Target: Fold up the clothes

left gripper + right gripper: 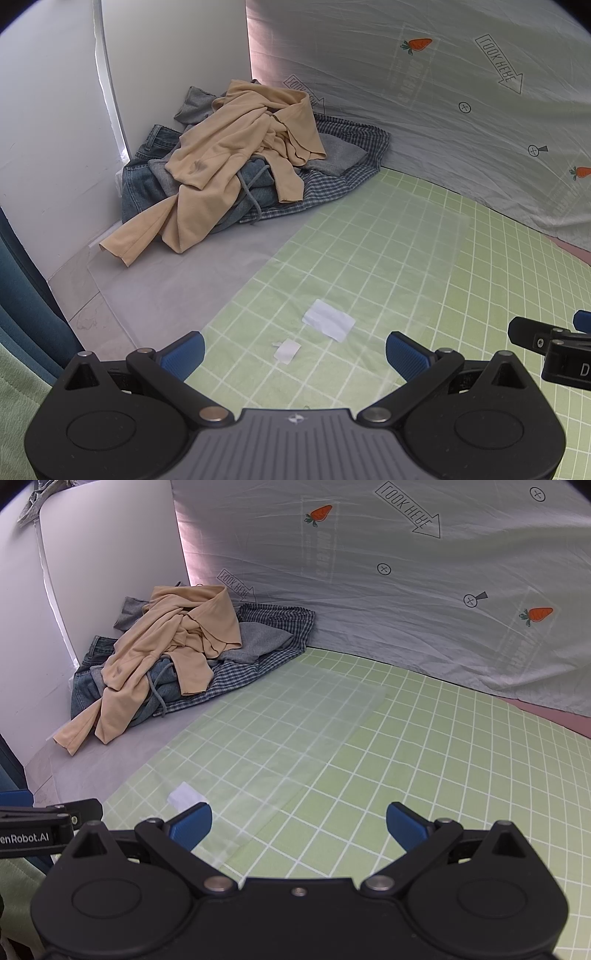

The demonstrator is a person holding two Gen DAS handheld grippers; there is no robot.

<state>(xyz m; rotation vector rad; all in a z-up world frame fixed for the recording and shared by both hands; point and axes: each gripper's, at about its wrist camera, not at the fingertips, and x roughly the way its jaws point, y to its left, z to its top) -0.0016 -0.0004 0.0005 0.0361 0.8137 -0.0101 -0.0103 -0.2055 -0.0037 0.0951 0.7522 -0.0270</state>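
A pile of clothes lies in the far left corner: a tan shirt (pixel 236 147) on top, over blue jeans (pixel 147 177), a grey garment (pixel 340 151) and a blue checked shirt (pixel 343 173). The pile also shows in the right wrist view, with the tan shirt (pixel 177 646) on top. My left gripper (pixel 294 352) is open and empty, low over the green grid mat (pixel 406 277), well short of the pile. My right gripper (pixel 299 823) is open and empty over the same mat (pixel 424 757).
A translucent sheet (pixel 332 251) lies on the mat, with two white paper scraps (pixel 328 319) on it. A grey printed cloth (pixel 443 92) hangs along the back. A white wall (pixel 48 129) closes the left side. The right gripper's body (pixel 550 343) shows at the left view's right edge.
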